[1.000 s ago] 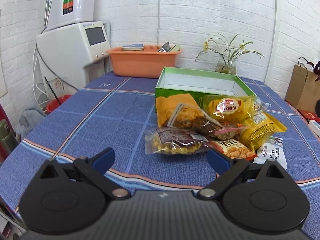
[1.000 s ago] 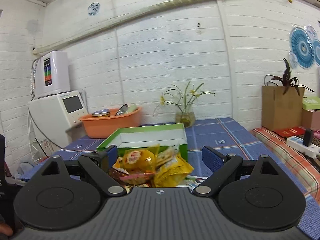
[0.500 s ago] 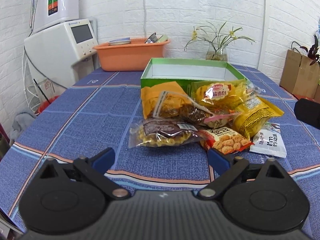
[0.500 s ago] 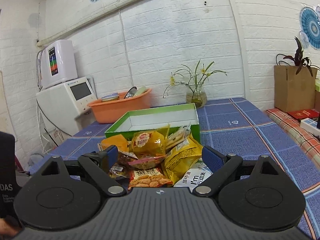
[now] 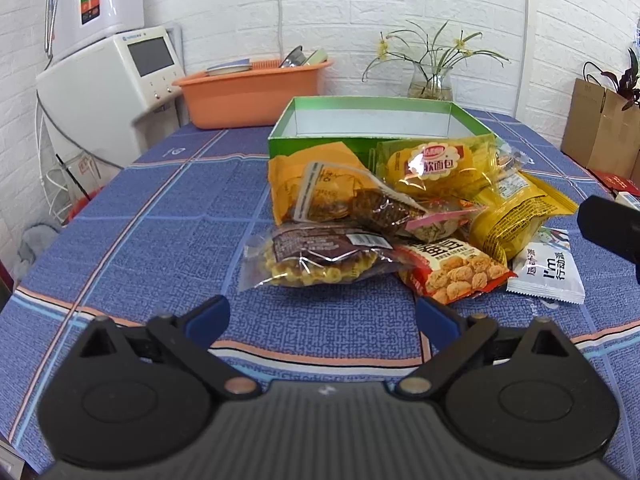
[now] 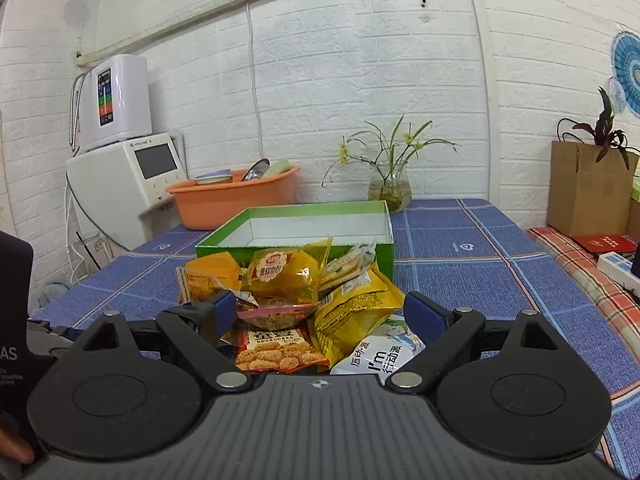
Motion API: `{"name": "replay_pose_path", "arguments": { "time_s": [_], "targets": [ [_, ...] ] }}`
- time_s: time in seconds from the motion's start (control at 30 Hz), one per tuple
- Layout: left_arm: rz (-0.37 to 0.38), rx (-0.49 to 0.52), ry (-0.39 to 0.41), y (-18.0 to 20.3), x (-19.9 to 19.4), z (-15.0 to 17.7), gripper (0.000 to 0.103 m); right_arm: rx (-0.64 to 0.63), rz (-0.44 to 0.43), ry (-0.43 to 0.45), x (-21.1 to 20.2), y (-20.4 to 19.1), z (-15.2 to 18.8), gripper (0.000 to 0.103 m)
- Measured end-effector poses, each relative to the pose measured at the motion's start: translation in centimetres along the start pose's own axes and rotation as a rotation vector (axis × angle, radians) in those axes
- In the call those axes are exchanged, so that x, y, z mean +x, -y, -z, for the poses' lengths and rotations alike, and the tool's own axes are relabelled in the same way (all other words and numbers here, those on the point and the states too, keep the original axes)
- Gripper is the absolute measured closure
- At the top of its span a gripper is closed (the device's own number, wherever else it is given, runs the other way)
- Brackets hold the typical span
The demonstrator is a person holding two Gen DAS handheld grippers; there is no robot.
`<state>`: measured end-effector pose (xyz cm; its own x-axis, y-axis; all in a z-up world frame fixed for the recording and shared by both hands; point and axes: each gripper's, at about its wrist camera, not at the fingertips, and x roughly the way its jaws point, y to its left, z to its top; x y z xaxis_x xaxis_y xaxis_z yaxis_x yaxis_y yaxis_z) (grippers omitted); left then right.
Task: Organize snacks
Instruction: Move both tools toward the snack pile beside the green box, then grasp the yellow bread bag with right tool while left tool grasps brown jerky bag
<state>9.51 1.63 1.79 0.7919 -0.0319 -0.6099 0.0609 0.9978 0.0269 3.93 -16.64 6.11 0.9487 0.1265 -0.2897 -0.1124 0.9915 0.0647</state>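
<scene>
The green box (image 5: 380, 120) stands open and empty on the counter (image 5: 160, 248), and the snacks lie in a loose heap against its near wall. Taking the heap from left to right, the clear bag of ring biscuits (image 5: 320, 260) sits nearest, in front of the box and at the heap's left edge; it looks light, crinkly and slippery, and its contents likely crush, so the flat sealed end is the place to pinch. Behind it, closer to the box, an orange packet (image 5: 288, 184) leans under a clear-wrapped dark snack (image 5: 360, 204). The red packet (image 5: 456, 268) lies flat, right of the ring biscuits. A puffy yellow bread pack (image 5: 436, 164) rests on top, touching the box wall; it is soft and should be held by its seam. Further right come a yellow pouch (image 5: 516, 216) and a flat white sachet (image 5: 548, 276), thin and hard to lift except by an edge. The left tongs (image 5: 322, 316) are spread wide, empty, short of the heap; the right tongs (image 6: 316, 312) likewise gape, holding nothing
</scene>
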Motion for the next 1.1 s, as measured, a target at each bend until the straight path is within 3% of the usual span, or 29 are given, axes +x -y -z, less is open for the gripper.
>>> {"name": "replay_pose_path", "arguments": {
  "time_s": [0.33, 0.53, 0.63, 0.73, 0.87, 1.1],
  "targets": [
    [-0.002, -0.003, 0.01, -0.9, 0.3, 0.9, 0.007, -0.058, -0.027, 0.055, -0.2, -0.5, 0.1, 0.0],
    [-0.025, -0.027, 0.058, -2.9, 0.8, 1.1, 0.007, -0.21, -0.067, 0.024, 0.8, -0.5, -0.4, 0.0],
    [0.005, -0.014, 0.085, -3.4, 1.4, 0.4, 0.007, -0.286, -0.149, 0.027, 1.8, -0.7, -1.7, 0.0],
    [0.009, 0.047, 0.09, -3.0, 2.4, -0.1, 0.007, -0.463, -0.181, 0.058, 3.7, -1.6, -2.8, 0.0],
    [0.02, 0.077, 0.08, -2.7, 3.5, -0.4, 0.007, -0.66, -0.196, 0.007, 7.3, -2.2, -3.4, 0.0],
    [0.095, 0.052, 0.092, -2.7, 4.3, -0.9, 0.007, -0.691, -0.264, -0.109, 12.4, -2.0, -3.9, 0.0]
  ]
}}
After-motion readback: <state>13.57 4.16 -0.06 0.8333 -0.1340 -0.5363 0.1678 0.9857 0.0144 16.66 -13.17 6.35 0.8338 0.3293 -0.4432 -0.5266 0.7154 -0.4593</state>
